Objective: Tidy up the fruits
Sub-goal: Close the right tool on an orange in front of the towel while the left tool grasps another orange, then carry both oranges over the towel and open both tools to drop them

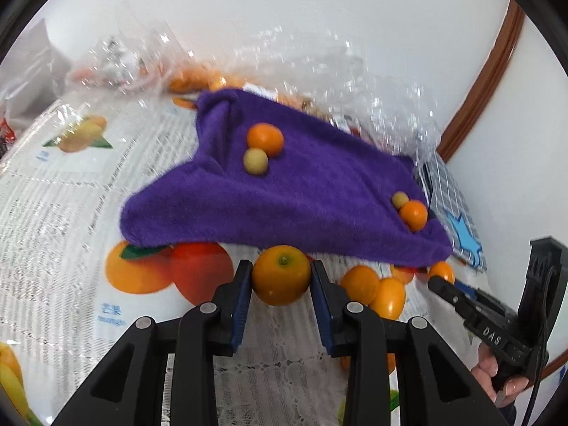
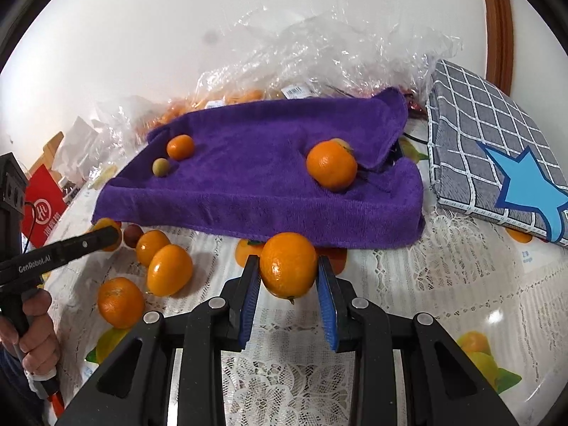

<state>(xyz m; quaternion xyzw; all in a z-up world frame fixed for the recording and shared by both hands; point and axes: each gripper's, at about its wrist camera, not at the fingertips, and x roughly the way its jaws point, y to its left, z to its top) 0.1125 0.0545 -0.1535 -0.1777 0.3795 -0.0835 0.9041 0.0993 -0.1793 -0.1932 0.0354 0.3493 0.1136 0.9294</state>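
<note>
A purple towel (image 1: 284, 191) (image 2: 255, 177) lies spread on the table. On it rest an orange (image 1: 265, 139) beside a small yellow-green fruit (image 1: 255, 160), and at its right edge a second orange (image 1: 413, 215) with another small fruit (image 1: 400, 199). My left gripper (image 1: 281, 277) is shut on an orange (image 1: 280, 269) just in front of the towel's near edge. My right gripper (image 2: 288, 269) is shut on another orange (image 2: 288, 259), also at the near edge. Each gripper shows in the other's view: right gripper (image 1: 440, 282), left gripper (image 2: 108, 236).
Three loose oranges (image 2: 169, 269) and a small dark red fruit (image 2: 133, 234) lie on the fruit-print tablecloth (image 2: 426, 284) between the grippers. A grey checked pad with a blue star (image 2: 497, 142) sits right of the towel. Crumpled clear plastic bags (image 2: 319, 49) with more fruit stand behind.
</note>
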